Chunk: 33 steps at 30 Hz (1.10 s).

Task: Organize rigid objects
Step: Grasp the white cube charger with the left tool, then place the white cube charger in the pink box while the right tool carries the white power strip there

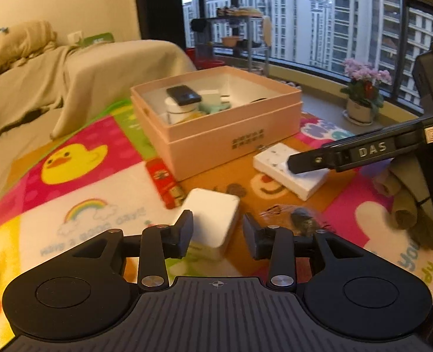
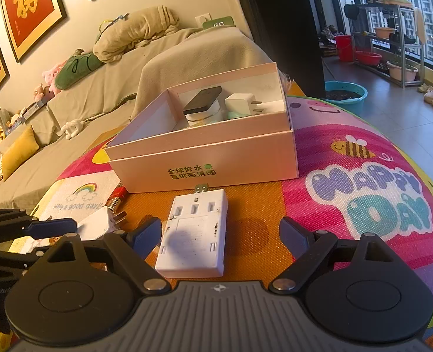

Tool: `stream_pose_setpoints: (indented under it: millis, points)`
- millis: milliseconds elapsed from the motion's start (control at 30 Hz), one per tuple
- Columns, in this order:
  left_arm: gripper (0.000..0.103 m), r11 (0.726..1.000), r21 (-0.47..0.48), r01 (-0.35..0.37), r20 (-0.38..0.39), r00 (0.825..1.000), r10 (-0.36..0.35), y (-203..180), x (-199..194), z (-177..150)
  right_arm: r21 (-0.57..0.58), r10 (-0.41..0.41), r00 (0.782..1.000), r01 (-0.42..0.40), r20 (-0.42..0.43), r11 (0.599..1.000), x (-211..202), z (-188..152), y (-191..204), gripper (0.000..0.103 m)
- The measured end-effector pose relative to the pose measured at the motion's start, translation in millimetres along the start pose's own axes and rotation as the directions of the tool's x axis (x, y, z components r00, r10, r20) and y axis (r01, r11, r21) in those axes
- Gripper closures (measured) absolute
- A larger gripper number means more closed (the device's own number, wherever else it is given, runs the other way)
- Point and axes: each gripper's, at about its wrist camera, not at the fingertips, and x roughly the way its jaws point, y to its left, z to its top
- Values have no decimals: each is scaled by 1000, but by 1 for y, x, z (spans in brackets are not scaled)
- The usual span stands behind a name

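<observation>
A pink box (image 1: 231, 143) (image 2: 245, 158) stands on the play mat and holds a black device (image 1: 183, 94) (image 2: 202, 99), a white jar and a white charger (image 2: 241, 103). My left gripper (image 1: 218, 234) is open, its fingers either side of a white plug adapter (image 1: 213, 220) (image 2: 94, 224) on the mat. My right gripper (image 2: 221, 234) is open around a flat white socket block (image 2: 196, 234) (image 1: 289, 170); its finger shows in the left wrist view (image 1: 307, 162). A red lighter (image 1: 165, 182) (image 2: 117, 198) lies left of the box.
The colourful play mat (image 2: 363, 199) covers the floor. A covered sofa (image 1: 69, 88) runs along the left. A dark small object (image 1: 301, 220) lies right of the adapter. A potted flower (image 1: 361, 94), a blue basin (image 2: 345, 94) and a metal rack (image 2: 392, 44) stand by the window.
</observation>
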Motion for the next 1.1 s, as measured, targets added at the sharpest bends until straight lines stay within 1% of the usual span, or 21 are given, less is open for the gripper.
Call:
stream_pose_setpoints:
  millis: [100,267,333,433,467,533,567,600,633,700,733,800,900,933,1000,1033,1067,1100]
  points:
    - [54,999,6,42,5,999,-42,-4,1,-1,0,0,1000,0,0,1000,0,0,0,15]
    - [53,993,33,114,-5,993,-114,-11,0,0,0,0,1000,0,0,1000,0,0,0,15]
    - [53,992,41,123,-3,992,-123,-14,0,0,-2,2,1000,-2,-2,1000,0,0,0,14]
    - [53,993,32,114,-6,993,-114,-14,1,2,-7,7,1000,-7,-6,1000,0,1,1,12]
    - [53,995,25,95,0,995,-95,-14,0,3,-8,8,1000,-8,-8,1000,0,1,1,12]
    - [54,999,36,18,35,999,-19,-12,-2,5,-15,14,1000,-14,-15,1000,1,1,2,9]
    - [55,999,47,-26,44,999,23,-11,-2,6,-22,20,1000,-20,-22,1000,1,1,3,6]
    - [55,997,49,-51,38,998,49,-9,0,7,-28,26,999,-26,-28,999,2,2,3,4]
    - [55,997,45,-56,22,998,55,-6,3,8,-35,27,999,-29,-34,999,3,2,4,3]
    - [53,998,45,-48,-19,999,49,-2,12,8,-49,25,999,-27,-42,998,5,2,6,0]
    - [50,996,66,-59,-6,998,59,-3,14,7,-56,27,998,-29,-49,998,5,2,7,0]
    - [47,994,81,-68,-27,997,71,-2,22,8,-66,26,998,-30,-56,997,6,3,7,0]
    - [46,998,26,-54,-57,997,55,5,34,7,-54,44,997,-48,-66,997,5,4,3,0]
    - [46,999,3,-47,-51,998,47,6,36,5,-62,38,997,-42,-73,997,6,5,4,0]
    - [48,998,-59,-25,-51,998,22,12,37,4,-116,-3,996,-8,-89,993,8,4,14,0]
    - [49,996,-87,-10,-49,999,6,15,36,2,-161,-33,994,16,-102,987,11,3,21,0]
    - [49,995,-99,-2,-44,999,-3,15,35,0,-209,-65,992,41,-112,977,14,2,29,0]
    - [49,995,-102,9,-41,999,-14,16,34,-2,-243,-75,990,45,-117,969,16,2,35,0]
